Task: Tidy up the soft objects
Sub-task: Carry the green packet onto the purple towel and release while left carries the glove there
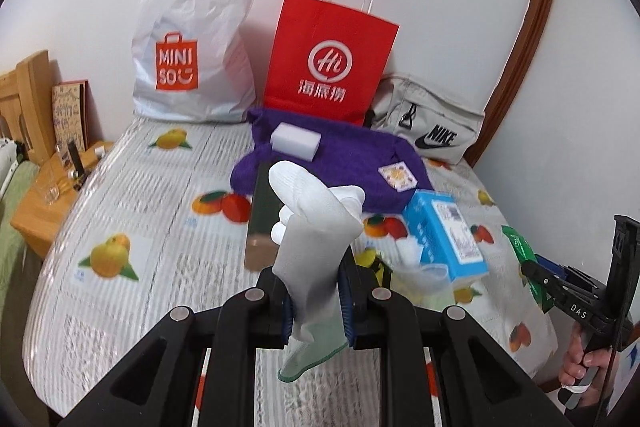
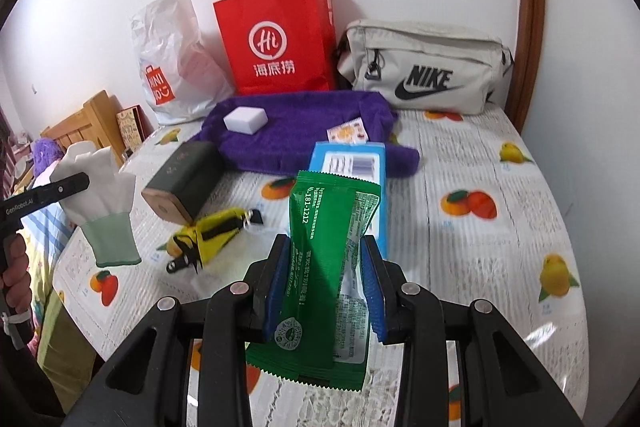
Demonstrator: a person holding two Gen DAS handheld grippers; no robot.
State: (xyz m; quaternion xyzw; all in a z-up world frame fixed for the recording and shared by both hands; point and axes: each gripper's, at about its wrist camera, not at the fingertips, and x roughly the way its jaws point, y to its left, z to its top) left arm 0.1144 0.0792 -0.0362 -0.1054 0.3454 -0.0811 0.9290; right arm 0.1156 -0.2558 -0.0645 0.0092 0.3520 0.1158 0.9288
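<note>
Left wrist view: left gripper [image 1: 316, 301] clamped on a white glove [image 1: 310, 227], held clear above the table [image 1: 120, 195], fingers of the glove bunched upward, pale green cuff hanging below the pads. Right wrist view: right gripper [image 2: 326, 287] closed on a green packet [image 2: 320, 259], likewise lifted off the surface. Step in hand judged as carrying, both items picked and neither yet placed. Next move likely calls for choosing a destination, possibly the purple cloth [image 2: 296, 131] where a white sponge [image 2: 245, 119] already rests, then lowering and releasing without dragging the cloth. Glove: thin knit, limp, ribbed cuff, apt to fold and snag on the pads at release. Packet: glossy crinkled film, serrated end seams, flat and pliable, prone to slipping. Purple cloth: fuzzy pile, rumpled edges. Sponge: smooth rectangular block. Also on the table: blue box [image 2: 352, 167] with stiff flat faces, dark green box [image 2: 184, 179] lying on its side, yellow pouch [image 2: 212, 233] crumpled with black straps. Tablecloth glossy, fruit-printed.
</note>
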